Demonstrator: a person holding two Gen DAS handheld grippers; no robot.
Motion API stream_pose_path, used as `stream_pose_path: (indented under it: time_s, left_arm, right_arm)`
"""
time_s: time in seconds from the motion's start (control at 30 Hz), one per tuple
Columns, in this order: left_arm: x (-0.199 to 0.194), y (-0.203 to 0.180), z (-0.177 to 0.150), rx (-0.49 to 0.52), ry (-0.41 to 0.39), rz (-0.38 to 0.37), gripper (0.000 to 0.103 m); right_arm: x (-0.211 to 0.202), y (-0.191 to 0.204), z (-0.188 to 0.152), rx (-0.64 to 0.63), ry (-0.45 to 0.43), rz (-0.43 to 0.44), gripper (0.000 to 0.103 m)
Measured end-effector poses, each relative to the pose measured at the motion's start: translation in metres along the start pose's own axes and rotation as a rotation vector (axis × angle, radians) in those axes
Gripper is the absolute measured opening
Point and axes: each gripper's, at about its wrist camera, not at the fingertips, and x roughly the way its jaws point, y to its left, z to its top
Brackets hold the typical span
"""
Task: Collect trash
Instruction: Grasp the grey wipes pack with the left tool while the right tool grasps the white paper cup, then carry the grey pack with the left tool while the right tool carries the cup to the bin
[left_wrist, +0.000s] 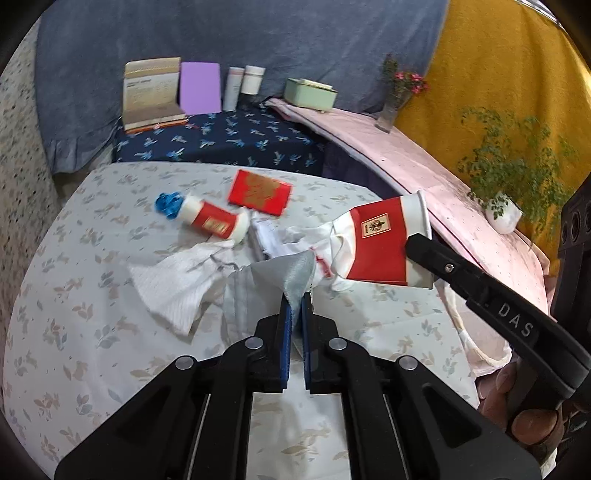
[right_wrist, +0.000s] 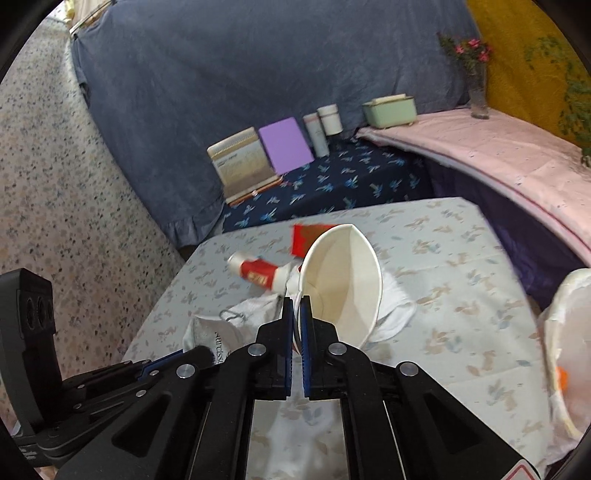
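The right gripper (right_wrist: 296, 301) has its jaws pinched together on the rim of a red-and-white paper cup (right_wrist: 341, 280). The cup is lifted clear of the floral tablecloth (right_wrist: 443, 258) and juts forward and a little right of the fingertips. In the right wrist view its long axis runs away from the claw and its open mouth faces back toward the camera. In the left wrist view its base tilts down toward the table.

The left gripper (left_wrist: 295, 301) is clamped on a corner of a grey foil wrapper (left_wrist: 291, 271), which rises just ahead of its tips.

Beyond both claws lie crumpled white tissues (left_wrist: 173, 284), a second fallen cup (left_wrist: 214, 219) with a blue scrap (left_wrist: 168, 205) at its end, and a red packet (left_wrist: 260, 192).

Judged from this, the step in hand is carrying off picked-up rubbish. The next move calls for swinging the cup right to the pale plastic bag (right_wrist: 565, 332) and lining it up over the bag's opening before letting go.
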Motion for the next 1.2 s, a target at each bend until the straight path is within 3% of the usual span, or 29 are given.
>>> stream_pose_path:
  time_s: [0.4,0.7,1.0,1.2]
  left_arm:
    - [0.009,-0.099,0.014,0.155,-0.009,-0.111,0.005]
    - [0.027,-0.189,0.016,0.276,-0.002,-0.210,0.005]
    - [0.055,-0.261,0.005,0.348,0.051,-0.332,0.005]
    - [0.076,-0.290,-0.002,0.363,0.111,-0.372,0.005]
  right_arm:
    - [-0.075,-0.088,0.005,0.126,-0.130,-0.147,0.004]
    - [-0.126,-0.159,-0.010,0.231,-0.196,-0.301,0.004]
    - [-0.154,-0.213,-0.033,0.301,-0.196,-0.437,0.004]
    - [-0.162,-0.238,-0.047,0.339,-0.180,-0.468,0.004]
